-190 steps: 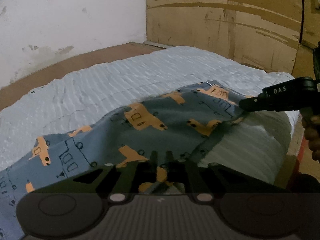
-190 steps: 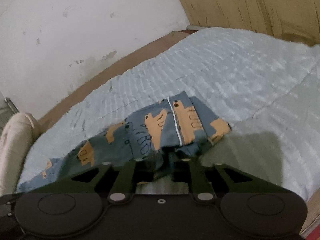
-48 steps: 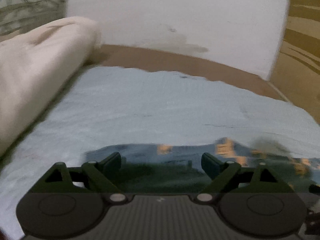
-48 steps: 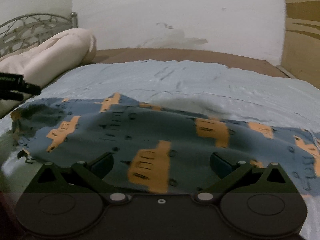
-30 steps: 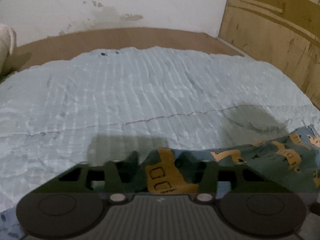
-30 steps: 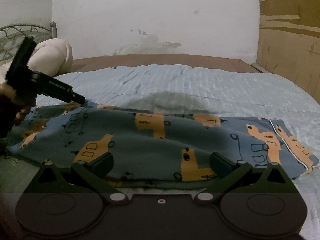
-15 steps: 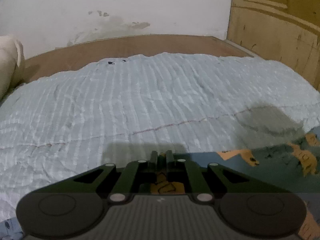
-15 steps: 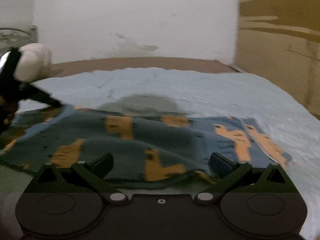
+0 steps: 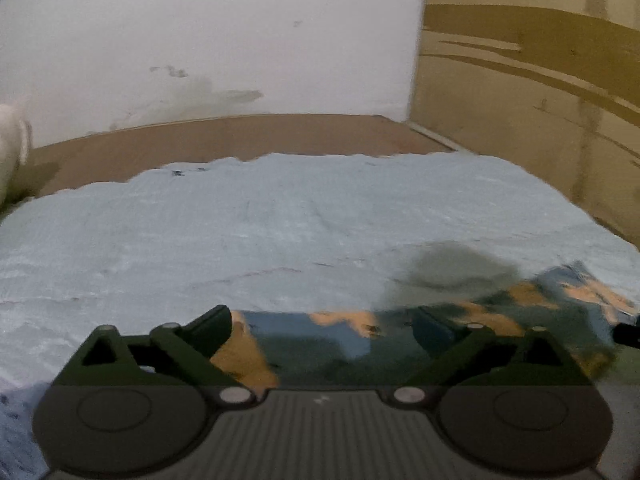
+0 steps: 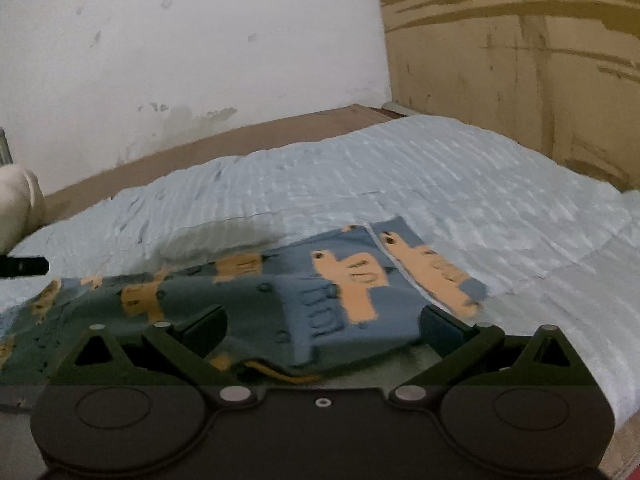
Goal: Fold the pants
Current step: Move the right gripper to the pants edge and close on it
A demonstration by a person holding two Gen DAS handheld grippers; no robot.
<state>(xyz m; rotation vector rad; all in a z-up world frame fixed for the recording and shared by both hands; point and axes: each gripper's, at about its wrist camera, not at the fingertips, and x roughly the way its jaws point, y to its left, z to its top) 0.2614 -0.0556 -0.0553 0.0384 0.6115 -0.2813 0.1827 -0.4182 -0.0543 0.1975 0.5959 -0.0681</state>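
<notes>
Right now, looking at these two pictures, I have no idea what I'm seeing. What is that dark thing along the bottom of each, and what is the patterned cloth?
There is no robot here. A person holds a hand tool with a two-finger claw in each hand, and a small wide-angle camera on each tool looks forward along its fingers. The dark shape at the bottom of each picture is that tool.

One picture comes from the left claw, the other from the right claw. Both stand open and hold nothing; the left one has just been opening, with the cloth lying loose below it.

The cloth is a pair of blue pants with orange vehicle prints, lying on a pale blue quilt on a bed. A cream pillow sits at the far left. The dark tip at the left edge of the right picture is the other tool.
</notes>
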